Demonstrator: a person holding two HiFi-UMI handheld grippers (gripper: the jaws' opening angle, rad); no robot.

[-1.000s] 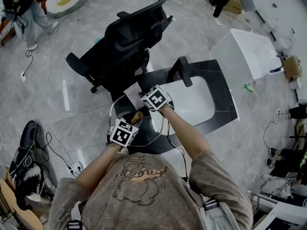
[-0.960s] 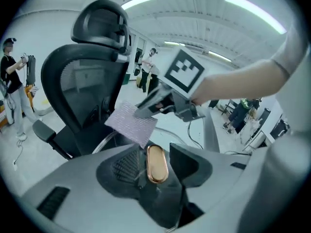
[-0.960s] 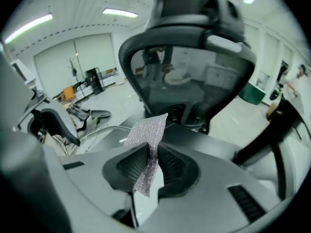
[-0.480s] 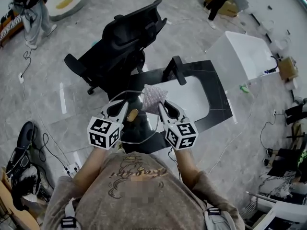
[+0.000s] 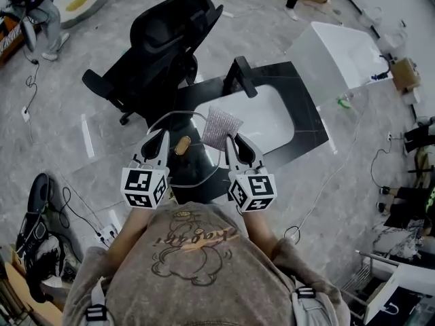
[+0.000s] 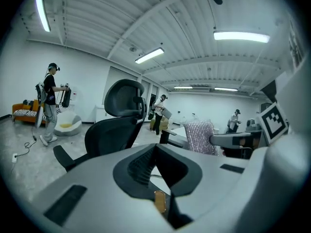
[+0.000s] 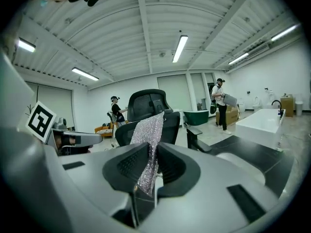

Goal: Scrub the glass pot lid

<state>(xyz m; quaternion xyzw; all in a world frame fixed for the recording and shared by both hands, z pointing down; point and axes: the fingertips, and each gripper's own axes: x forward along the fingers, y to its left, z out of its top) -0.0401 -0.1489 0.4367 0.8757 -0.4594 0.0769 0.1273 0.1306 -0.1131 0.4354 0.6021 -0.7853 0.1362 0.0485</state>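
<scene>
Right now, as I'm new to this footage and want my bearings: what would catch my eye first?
A glass pot lid with a wooden knob hangs in mid-air at centre, pinched at its rim by the left gripper, whose jaws have just been closing. Beside it the right gripper holds up a glittery silver scrubbing cloth. Beyond them are a white sink set in a black counter and a black office chair.

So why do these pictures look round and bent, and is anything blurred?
Head view: the wide lens bows the floor and black counter outward. Left gripper view: dark corners ring the picture and the ceiling lamp glares white. Right gripper view: same round frame, curved beams; the sparkly scrub cloth looks sharp.
</scene>
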